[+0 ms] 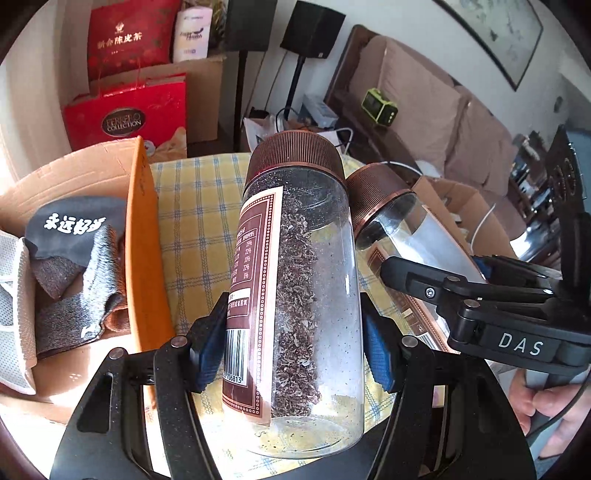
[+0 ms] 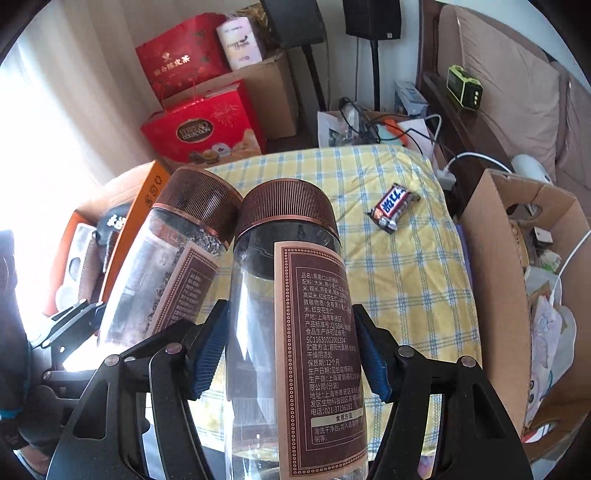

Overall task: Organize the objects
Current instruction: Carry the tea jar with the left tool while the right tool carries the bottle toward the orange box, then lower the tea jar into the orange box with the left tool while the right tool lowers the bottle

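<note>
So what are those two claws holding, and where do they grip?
Left gripper: the jar with flakes, by its lower body. Right gripper: the nearly empty jar, mid-body.

red gift bags (image 1: 127, 114) on the floor, black speaker stand (image 1: 312, 33), beige sofa (image 1: 436, 107), green clock (image 1: 379, 107)

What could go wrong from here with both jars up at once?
1. The left gripper holds the flake-filled jar and the right gripper the near-empty jar; their copper lids sit very close, so they may knock together.
2. Both grips are low on smooth clear walls, so a tilted jar could slip.
3. The candy bar lies on the checked cloth beneath.
</note>
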Demonstrator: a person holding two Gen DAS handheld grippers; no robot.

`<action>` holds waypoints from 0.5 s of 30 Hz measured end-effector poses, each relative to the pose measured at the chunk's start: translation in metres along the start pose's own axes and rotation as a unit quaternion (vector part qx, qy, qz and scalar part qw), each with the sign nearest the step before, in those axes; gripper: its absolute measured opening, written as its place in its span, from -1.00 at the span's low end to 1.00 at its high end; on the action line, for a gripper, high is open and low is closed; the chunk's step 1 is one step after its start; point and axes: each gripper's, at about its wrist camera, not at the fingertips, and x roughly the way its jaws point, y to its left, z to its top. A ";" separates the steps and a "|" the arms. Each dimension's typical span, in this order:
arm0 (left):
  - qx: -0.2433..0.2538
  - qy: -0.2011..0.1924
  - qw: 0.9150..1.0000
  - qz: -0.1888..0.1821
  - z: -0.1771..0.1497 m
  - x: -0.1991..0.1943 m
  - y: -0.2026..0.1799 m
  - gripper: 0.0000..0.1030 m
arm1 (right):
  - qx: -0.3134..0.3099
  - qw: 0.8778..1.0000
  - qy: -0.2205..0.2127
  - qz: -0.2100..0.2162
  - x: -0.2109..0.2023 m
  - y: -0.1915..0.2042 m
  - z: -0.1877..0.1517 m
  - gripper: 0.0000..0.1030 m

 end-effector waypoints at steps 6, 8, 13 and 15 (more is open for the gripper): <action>-0.013 -0.020 1.000 0.018 0.005 -0.028 0.026 0.19 | -0.013 1.000 -0.021 0.015 -0.013 0.031 0.013 0.29; -0.021 -0.025 0.999 0.026 0.006 -0.037 0.039 0.19 | -0.017 0.999 -0.025 0.023 -0.014 0.043 0.016 0.29; -0.042 -0.037 0.997 0.053 0.004 -0.058 0.079 0.19 | -0.033 0.998 -0.032 0.040 -0.013 0.077 0.024 0.29; -0.051 -0.041 0.996 0.068 0.003 -0.065 0.096 0.19 | -0.041 0.998 -0.033 0.046 -0.010 0.092 0.027 0.29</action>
